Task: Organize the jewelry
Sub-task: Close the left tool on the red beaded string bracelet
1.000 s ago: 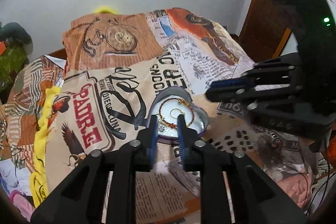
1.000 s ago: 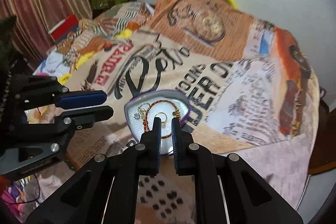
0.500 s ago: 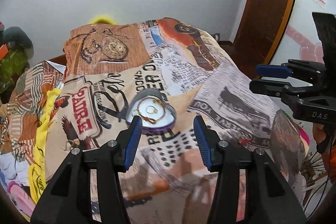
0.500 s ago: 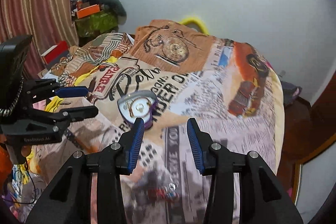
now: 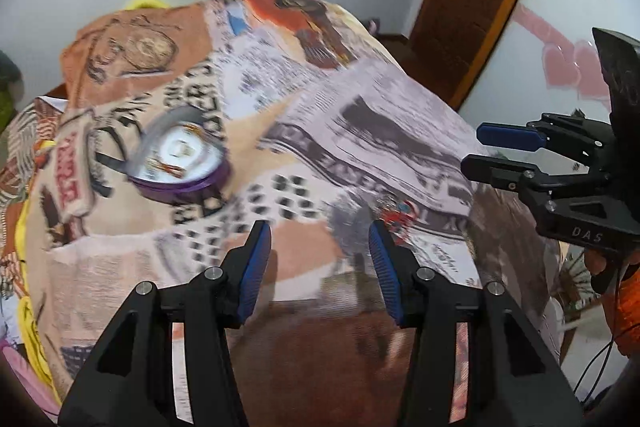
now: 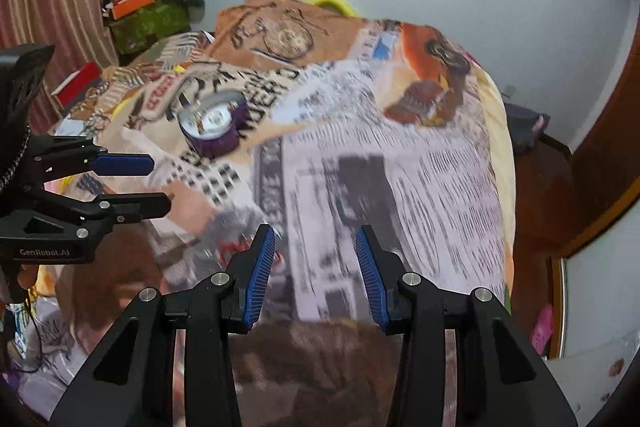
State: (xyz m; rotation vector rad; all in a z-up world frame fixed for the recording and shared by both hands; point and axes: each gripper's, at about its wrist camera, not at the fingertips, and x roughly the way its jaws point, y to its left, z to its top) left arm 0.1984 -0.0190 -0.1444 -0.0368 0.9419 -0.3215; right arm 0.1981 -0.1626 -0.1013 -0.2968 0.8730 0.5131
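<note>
Jewelry box purple wall, right view only.

A purple-walled jewelry box lies open on the bedspread, blurred gold pieces apparently inside.

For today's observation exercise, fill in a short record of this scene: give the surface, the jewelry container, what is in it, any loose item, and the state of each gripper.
surface: bed covered by a printed blanket
container: purple heart-shaped box, lid off, resting on the blanket
contents: gold-coloured jewelry, blurred, pieces not countable
loose item: small red and blue piece on the blanket, too blurred to name
left gripper: open, nothing between the fingers
right gripper: open, nothing between the fingers
position: both grippers apart from the box
</note>
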